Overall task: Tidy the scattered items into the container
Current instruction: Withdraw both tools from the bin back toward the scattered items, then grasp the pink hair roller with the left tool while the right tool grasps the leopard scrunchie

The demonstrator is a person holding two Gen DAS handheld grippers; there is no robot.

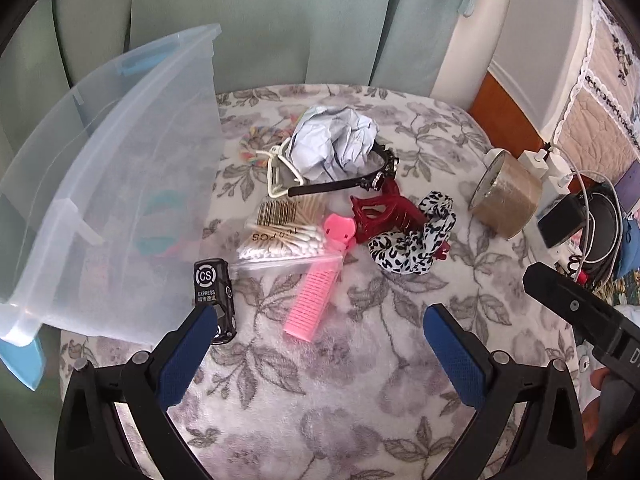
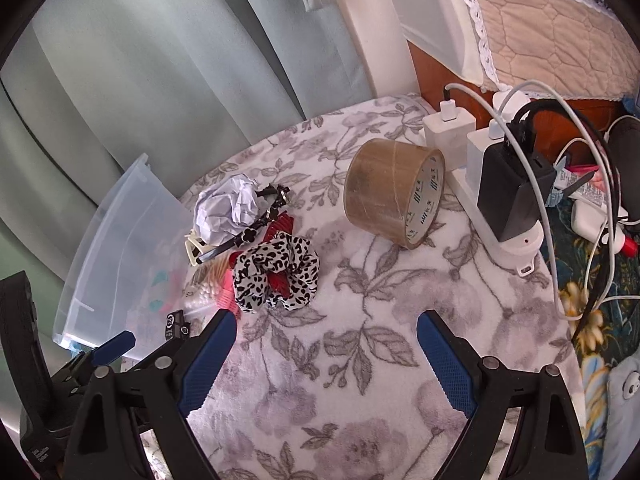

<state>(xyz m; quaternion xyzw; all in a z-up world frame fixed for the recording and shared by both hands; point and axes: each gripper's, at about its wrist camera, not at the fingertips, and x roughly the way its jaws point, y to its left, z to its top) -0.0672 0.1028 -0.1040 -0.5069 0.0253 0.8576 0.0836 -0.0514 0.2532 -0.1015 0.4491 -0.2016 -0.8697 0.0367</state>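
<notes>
A clear plastic container (image 1: 120,168) (image 2: 120,240) stands at the left on a floral blanket (image 1: 320,380). Beside it lie crumpled paper (image 1: 336,140) (image 2: 226,210), a black headband (image 1: 360,178), a bag of cotton swabs (image 1: 280,232), a pink comb (image 1: 314,296), a dark red claw clip (image 1: 380,212), a leopard scrunchie (image 1: 416,240) (image 2: 276,272), a small black tag (image 1: 212,284) and a roll of brown tape (image 1: 506,196) (image 2: 394,190). My left gripper (image 1: 320,320) hangs open just short of the pink comb. My right gripper (image 2: 326,328) is open over bare blanket, short of the scrunchie and tape.
A white power strip (image 2: 516,240) with chargers and tangled cables runs along the right edge of the blanket. Green curtains (image 1: 280,20) hang behind. A quilted bed cover (image 2: 540,12) rises at the far right. The right gripper's black body (image 1: 580,312) shows at the right of the left wrist view.
</notes>
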